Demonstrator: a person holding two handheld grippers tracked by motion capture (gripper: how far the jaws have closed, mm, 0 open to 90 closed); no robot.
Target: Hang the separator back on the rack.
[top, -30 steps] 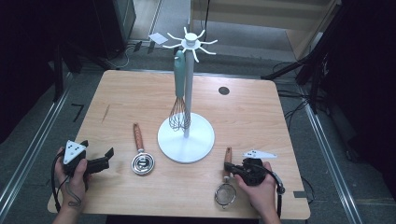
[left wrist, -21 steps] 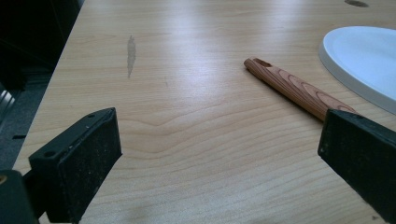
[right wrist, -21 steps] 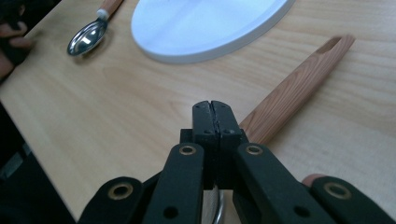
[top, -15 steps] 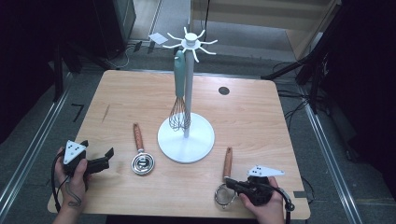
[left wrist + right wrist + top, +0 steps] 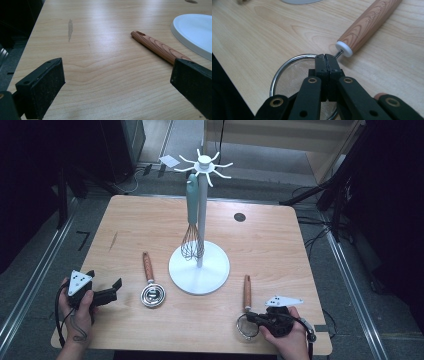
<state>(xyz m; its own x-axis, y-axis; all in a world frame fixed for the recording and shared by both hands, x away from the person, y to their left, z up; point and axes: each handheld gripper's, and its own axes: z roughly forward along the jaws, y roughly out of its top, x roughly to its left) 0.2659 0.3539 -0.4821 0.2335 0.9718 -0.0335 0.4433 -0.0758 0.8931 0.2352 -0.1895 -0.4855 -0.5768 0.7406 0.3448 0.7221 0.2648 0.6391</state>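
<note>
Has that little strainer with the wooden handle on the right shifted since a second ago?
No. The strainer lies where it did, right of the white stand base. The right gripper has slid nearer the table's front edge.

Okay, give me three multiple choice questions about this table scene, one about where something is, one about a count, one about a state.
1. Where is the whisk?
A. Hanging on the white stand
B. Flat on the table
C. In the left claw

2. How many wooden-handled utensils lie on the table?
A. One
B. Two
C. Four

3. How do the right claw's jaws stand?
A. Wide apart
B. Shut together
C. Gripping a handle

Answers: A, it dangles from a top hook; B, strainer and measuring cup; B, the pads meet above the strainer mesh.
</note>
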